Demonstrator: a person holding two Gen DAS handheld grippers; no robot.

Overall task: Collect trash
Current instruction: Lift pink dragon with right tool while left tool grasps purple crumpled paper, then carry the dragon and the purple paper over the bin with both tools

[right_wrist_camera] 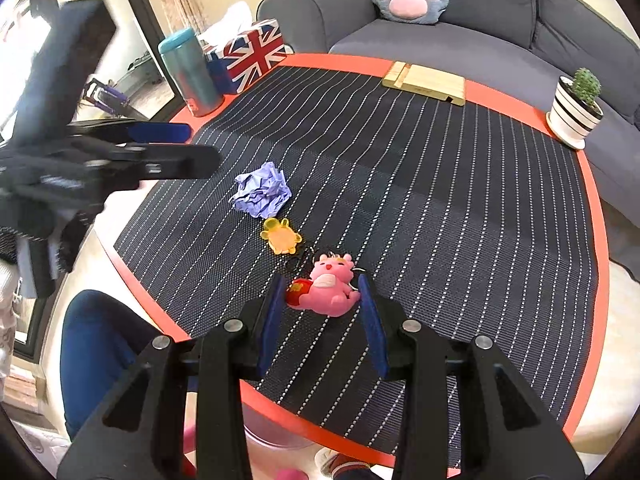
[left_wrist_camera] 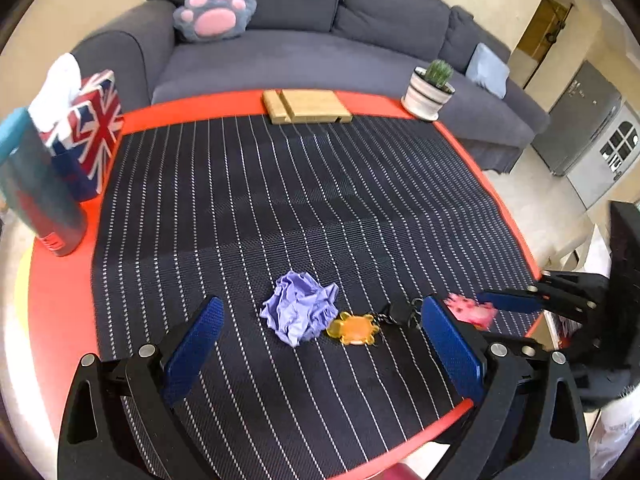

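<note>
Table (left_wrist_camera: 72, 304) with flag-printed tissue box (left_wrist_camera: 90, 128)

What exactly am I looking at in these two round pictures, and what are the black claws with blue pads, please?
The claws are two hand-held grippers; a person carries one in each hand. Each picture comes from a fisheye camera on one gripper, looking along its fingers.

The left gripper is open above a crumpled purple paper ball and an orange turtle keychain. The right gripper is closed on a pink dragon keychain.

All this sits on a striped mat on a red table, with a tumbler, a Union Jack tissue box, a wooden stand and a potted cactus.
</note>
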